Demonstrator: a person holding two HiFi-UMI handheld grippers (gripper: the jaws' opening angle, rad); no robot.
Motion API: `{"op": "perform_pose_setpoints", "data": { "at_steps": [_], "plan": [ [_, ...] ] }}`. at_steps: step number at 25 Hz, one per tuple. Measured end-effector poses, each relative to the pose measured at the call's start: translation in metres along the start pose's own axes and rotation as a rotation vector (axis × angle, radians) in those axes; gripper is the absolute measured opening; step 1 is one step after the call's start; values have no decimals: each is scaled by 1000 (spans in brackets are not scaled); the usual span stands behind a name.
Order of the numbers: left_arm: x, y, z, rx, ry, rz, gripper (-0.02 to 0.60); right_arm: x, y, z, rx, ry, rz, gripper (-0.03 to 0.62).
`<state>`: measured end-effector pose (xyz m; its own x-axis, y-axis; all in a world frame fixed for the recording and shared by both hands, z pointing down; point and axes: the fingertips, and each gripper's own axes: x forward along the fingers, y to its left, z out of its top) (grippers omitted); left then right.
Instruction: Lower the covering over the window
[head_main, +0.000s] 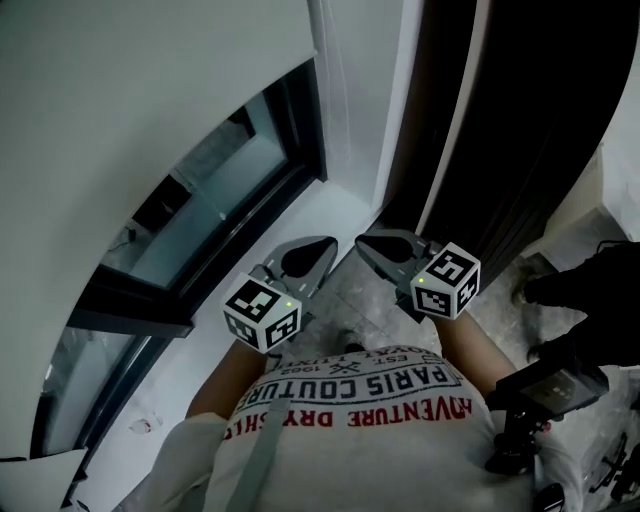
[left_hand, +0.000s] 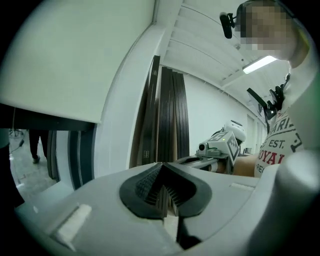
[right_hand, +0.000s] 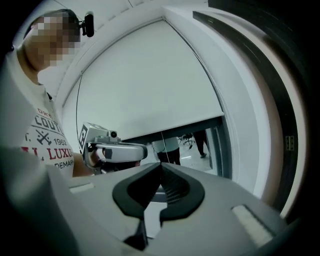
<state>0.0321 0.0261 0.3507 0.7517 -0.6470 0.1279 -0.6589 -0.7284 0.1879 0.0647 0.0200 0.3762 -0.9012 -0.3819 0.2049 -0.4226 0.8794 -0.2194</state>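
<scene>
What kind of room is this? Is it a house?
Probably an office, not a house: a big white roller blind hangs over a dark-framed window, what looks like a black swivel chair stands beyond the glass, and a long strip light runs along the ceiling.

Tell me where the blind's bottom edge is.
In the right gripper view, the roller blind ends above the left hand-held gripper, leaving a strip of window glass uncovered below.

The blind (head_main: 130, 90) covers the window's (head_main: 200, 215) upper part, with dark panels (head_main: 500, 130) to its right.
</scene>
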Motion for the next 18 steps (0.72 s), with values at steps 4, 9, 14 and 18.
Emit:
{"op": "perform_pose_setpoints", "data": {
  "at_steps": [4,9,14,18],
  "plan": [
    [-52,-40,12,10,-4,-34,2,-10,66,11,14,-29,-5,5],
    [-96,-73,11,27,-16,-57,2,-16,126,5,-5,-47,-13,5],
    [-112,-86,7,27,-18,-61,2,-20,147,-6,12,-46,-18,5],
    [-121,-86,6,17,-25,-50,2,-18,155,-5,10,-50,-13,5]
  ]
}}
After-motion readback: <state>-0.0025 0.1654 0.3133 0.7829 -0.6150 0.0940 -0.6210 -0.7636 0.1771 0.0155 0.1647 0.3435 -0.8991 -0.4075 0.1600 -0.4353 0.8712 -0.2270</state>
